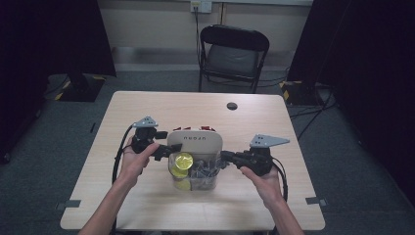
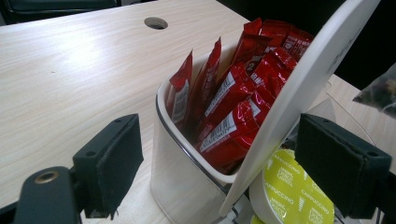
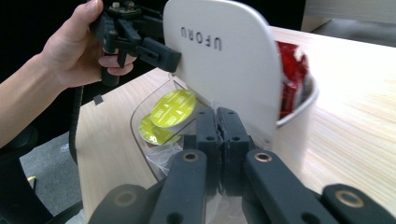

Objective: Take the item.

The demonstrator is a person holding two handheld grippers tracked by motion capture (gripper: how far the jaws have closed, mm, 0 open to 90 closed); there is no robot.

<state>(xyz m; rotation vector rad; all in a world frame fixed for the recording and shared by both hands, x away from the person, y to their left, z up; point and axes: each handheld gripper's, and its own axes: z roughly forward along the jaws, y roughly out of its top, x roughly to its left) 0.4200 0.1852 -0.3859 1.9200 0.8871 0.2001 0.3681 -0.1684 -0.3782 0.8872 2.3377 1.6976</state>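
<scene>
A clear storage box (image 1: 195, 185) stands mid-table with its white lid (image 1: 195, 142) tipped upright. Red sachets (image 2: 238, 93) fill its back compartment. Yellow capsules (image 3: 175, 109) and crinkled clear sachets lie in the front one. My left gripper (image 1: 164, 147) is at the box's left side. Its jaws stand open around the lid (image 2: 317, 70) and the box corner, the left pad (image 2: 112, 163) clear of the wall. My right gripper (image 3: 217, 116) comes in from the right over the front compartment, jaws pressed together on a clear sachet (image 2: 380, 88) with dark contents, which hangs above the box.
The wooden table (image 1: 147, 107) has a round cable hole (image 1: 232, 105) near its far edge. A black folding chair (image 1: 234, 54) stands behind the table. Dark curtains close both sides. Bare tabletop lies left, right and behind the box.
</scene>
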